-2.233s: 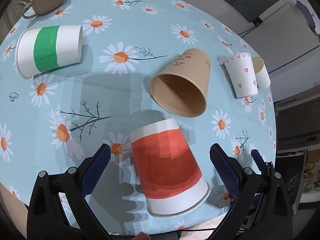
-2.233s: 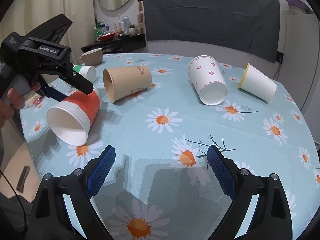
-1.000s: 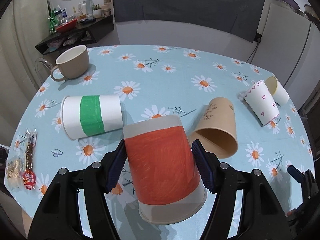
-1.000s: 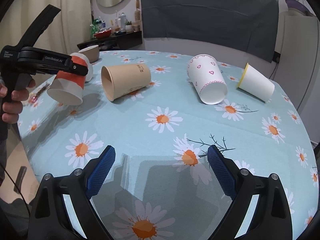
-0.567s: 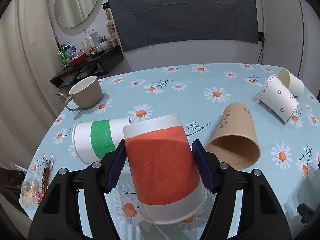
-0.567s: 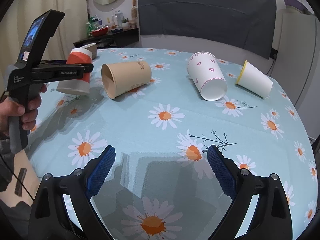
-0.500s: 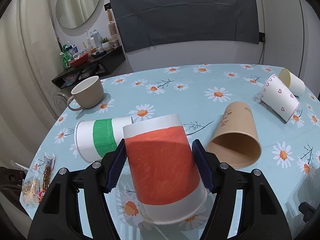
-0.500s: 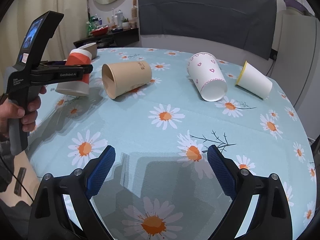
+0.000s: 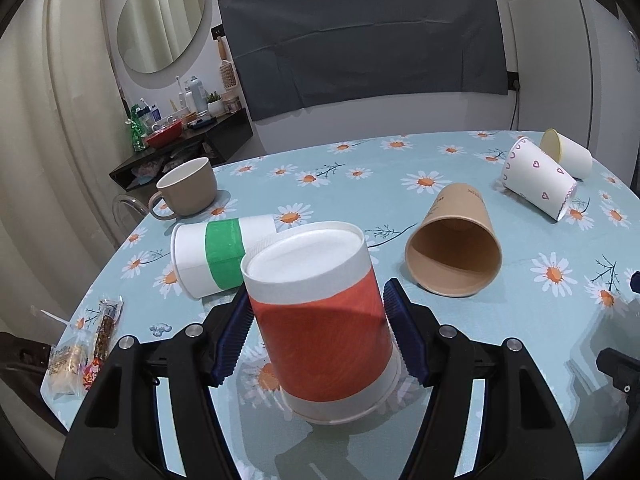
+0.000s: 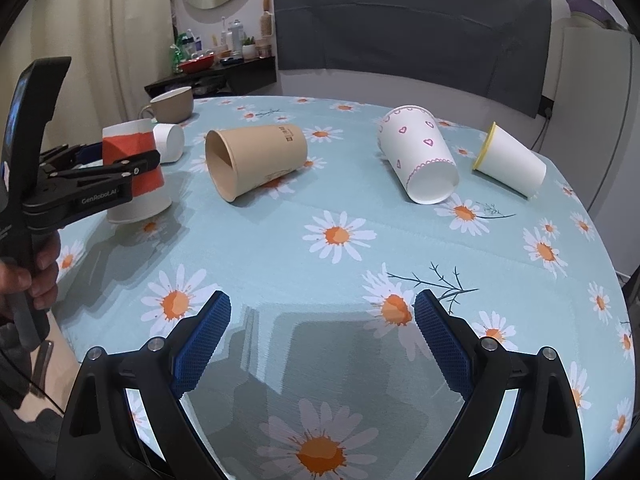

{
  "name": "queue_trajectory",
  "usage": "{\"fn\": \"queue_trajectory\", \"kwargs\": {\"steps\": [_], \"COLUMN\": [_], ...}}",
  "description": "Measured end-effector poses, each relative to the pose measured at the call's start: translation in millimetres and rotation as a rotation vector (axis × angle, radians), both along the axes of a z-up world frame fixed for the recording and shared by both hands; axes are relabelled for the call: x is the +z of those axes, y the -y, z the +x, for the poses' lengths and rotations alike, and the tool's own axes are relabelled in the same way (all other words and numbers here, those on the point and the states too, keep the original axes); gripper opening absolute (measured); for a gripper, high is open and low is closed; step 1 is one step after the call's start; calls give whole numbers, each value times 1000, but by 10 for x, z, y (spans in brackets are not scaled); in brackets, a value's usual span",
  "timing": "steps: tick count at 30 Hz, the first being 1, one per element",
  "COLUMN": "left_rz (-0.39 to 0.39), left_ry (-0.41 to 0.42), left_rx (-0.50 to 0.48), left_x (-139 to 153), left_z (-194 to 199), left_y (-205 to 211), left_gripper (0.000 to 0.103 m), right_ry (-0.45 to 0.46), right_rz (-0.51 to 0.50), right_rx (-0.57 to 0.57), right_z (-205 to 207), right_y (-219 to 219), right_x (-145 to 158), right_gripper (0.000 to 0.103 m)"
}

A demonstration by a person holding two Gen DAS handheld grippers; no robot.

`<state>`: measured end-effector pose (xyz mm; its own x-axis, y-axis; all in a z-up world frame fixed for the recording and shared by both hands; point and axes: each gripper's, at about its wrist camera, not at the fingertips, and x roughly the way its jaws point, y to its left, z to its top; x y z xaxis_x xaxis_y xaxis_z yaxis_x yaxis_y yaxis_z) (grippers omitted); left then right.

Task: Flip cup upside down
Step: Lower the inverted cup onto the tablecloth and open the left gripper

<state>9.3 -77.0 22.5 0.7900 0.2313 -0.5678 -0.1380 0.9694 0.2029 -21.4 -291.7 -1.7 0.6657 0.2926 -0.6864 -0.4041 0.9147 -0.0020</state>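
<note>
**K:** Two tongs in frame. Left tongs (image 9: 318,336): blue pads sit against both sides of the red-banded cup (image 9: 320,316), pinching it at the orange band. Cup is base-up, rim down on the surface (image 9: 440,160), leaning slightly.

**M:** Rim fully seated?

**K:** Looks like it's touching the cloth in the right wrist view (image 10: 136,172), but whether the near edge is lifted, I can't tell. Left hand (image 10: 28,276) grips the handle low at the frame edge.

**M:** Right tongs?

**K:** Right tongs (image 10: 322,344) spread wide, nothing between the pads, hovering over the near part of the surface, well apart from the red-banded cup.

**M:** Neighbours of the red-banded cup?

**K:** Green-banded cup (image 9: 218,254) lies on its side just behind it, to its left, partly hidden by it. Kraft cup (image 9: 454,242) lies on its side to its right, mouth toward the camera, not touching. Heart-print cup (image 9: 538,178) and yellow-rimmed cup (image 9: 566,152) both on their sides, far right of it, close to each other. Beige mug (image 9: 188,192) upright beyond the green-banded cup. Snack packets (image 9: 84,350) to its left, at the surface edge.
</note>
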Motion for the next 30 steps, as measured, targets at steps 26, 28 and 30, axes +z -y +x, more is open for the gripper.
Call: {"fn": "queue_trajectory", "kwargs": {"steps": [26, 28, 30], "left_rz": [-49, -70, -94], "left_ry": [31, 28, 26], "left_rx": [-70, -66, -58], "left_x": [-19, -52, -78], "left_z": [-550, -551, -543], "left_y": [-470, -618, -771], "left_gripper": [97, 97, 97], "right_ry": [29, 34, 38], "right_rz": [33, 31, 32], "right_rx": [27, 29, 32], "right_z": [9, 8, 2], "right_y": [-385, -442, -485], "right_x": [-10, -7, -2], "right_gripper": [94, 94, 94]}}
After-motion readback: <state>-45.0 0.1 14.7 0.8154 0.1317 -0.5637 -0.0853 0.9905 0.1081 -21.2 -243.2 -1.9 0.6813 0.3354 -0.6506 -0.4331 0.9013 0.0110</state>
